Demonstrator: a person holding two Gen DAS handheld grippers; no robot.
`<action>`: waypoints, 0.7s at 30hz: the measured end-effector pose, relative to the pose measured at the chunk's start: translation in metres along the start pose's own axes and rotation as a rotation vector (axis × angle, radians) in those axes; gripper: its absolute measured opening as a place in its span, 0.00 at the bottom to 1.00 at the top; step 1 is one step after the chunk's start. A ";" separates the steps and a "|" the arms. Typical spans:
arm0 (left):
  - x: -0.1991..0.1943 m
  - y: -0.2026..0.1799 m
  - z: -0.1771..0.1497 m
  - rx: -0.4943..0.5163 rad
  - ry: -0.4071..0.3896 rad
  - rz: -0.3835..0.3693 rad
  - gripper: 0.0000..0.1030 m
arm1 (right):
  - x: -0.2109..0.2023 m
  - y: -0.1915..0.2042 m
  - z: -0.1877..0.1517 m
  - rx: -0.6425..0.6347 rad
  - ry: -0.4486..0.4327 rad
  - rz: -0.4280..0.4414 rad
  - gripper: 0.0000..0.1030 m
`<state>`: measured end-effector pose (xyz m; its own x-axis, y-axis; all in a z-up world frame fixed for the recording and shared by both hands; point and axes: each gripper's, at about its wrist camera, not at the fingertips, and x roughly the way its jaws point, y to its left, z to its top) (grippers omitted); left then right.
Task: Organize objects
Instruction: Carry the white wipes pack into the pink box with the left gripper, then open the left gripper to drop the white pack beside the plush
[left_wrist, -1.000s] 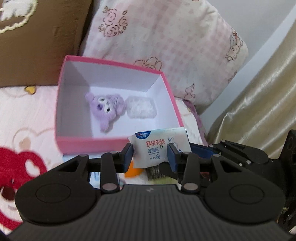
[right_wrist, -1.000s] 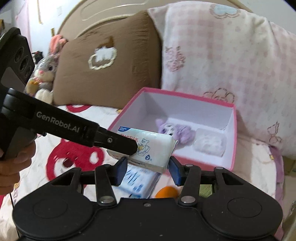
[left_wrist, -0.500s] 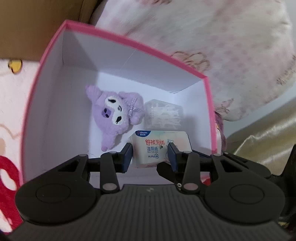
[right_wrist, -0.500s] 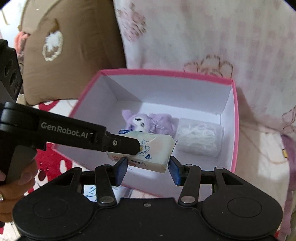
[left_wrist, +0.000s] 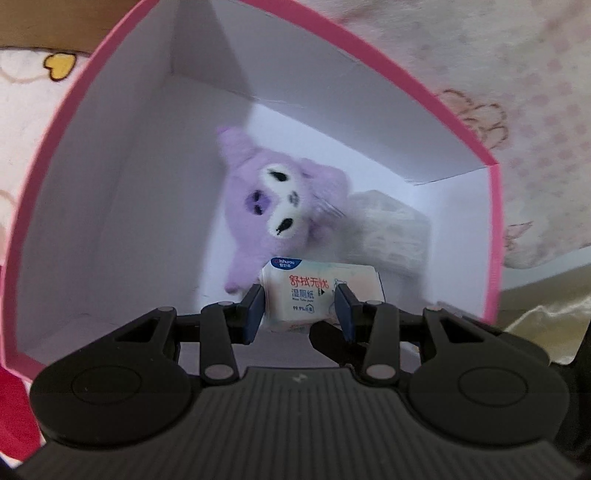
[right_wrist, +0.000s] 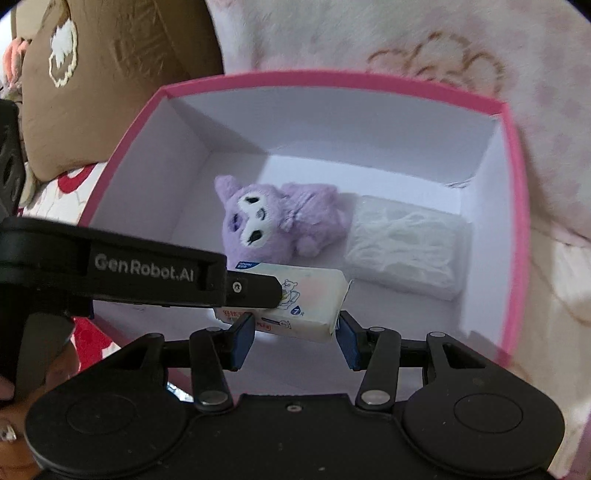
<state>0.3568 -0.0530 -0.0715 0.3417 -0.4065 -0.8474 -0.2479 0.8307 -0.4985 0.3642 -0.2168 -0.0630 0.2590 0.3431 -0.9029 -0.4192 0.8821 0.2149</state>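
Note:
A white wet-wipes pack (left_wrist: 314, 295) hangs low inside the pink box (left_wrist: 491, 221), just in front of a purple plush toy (left_wrist: 273, 210). My left gripper (left_wrist: 299, 310) is shut on the pack's short sides. In the right wrist view, my right gripper (right_wrist: 293, 338) is shut on the same pack (right_wrist: 306, 299) across its length. There the left gripper's black finger (right_wrist: 251, 291) reaches in from the left and lies over the pack. The plush (right_wrist: 266, 221) lies on the box floor beside a clear packet of white items (right_wrist: 406, 247). The pink box rim (right_wrist: 332, 79) surrounds them.
The box sits on a bed with a red-printed sheet (right_wrist: 85, 177). A brown pillow (right_wrist: 110, 55) and a pink patterned pillow (right_wrist: 480, 55) lean behind it. Gold fabric (left_wrist: 546, 314) lies to the right. A person's hand (right_wrist: 7, 406) shows at the lower left.
Both grippers carried the pack forward and down, from in front of the box to inside its opening. The box and plush now fill both views. The left wrist has rolled.

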 end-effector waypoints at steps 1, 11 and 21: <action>0.001 0.002 0.002 -0.013 0.007 0.014 0.38 | 0.005 0.002 0.002 -0.005 0.009 0.001 0.52; 0.008 0.008 0.017 0.019 -0.012 0.081 0.38 | 0.027 0.016 0.018 0.028 0.012 -0.042 0.51; 0.010 0.005 0.023 0.134 -0.061 0.096 0.45 | 0.028 0.028 0.019 -0.036 -0.034 -0.135 0.54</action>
<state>0.3802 -0.0438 -0.0780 0.3778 -0.3025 -0.8751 -0.1599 0.9096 -0.3835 0.3760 -0.1766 -0.0755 0.3444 0.2330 -0.9095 -0.4092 0.9091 0.0779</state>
